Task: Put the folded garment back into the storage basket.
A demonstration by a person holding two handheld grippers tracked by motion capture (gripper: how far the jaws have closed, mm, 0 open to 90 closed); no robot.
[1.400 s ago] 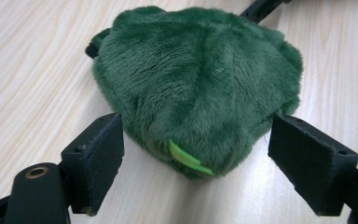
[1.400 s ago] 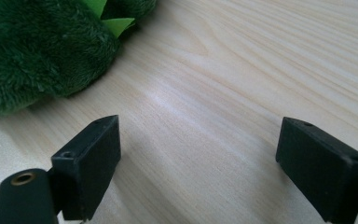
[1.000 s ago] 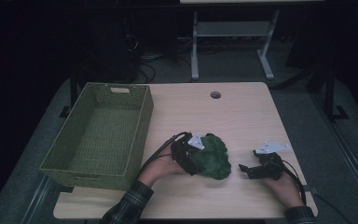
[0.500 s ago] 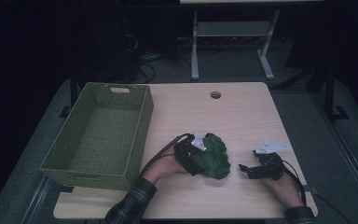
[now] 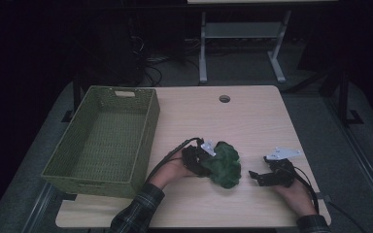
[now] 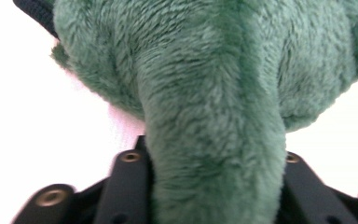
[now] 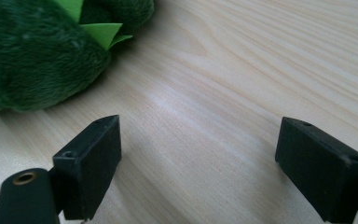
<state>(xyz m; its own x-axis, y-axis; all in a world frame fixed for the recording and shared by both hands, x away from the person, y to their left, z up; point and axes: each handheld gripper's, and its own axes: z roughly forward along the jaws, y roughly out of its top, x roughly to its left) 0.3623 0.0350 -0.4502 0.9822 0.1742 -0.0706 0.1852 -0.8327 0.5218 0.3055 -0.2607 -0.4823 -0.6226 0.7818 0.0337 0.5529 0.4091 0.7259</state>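
Gripping a fold of the green plush toy [image 5: 225,164], the left claw [image 5: 205,160] has just closed on it, near the counter's [image 5: 252,116] front edge. Just right of the toy, the right claw [image 5: 255,176] rests wide open and empty.

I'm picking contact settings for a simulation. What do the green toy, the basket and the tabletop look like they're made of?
Green toy: soft plush, going by the short dense fur; it bulges where the left gripper squeezes it. Basket: woven strands, wicker or plastic imitation, matte olive; the weave pattern shows. Tabletop: pale wood or wood-look laminate, smooth with a slight sheen; grain lines are visible.
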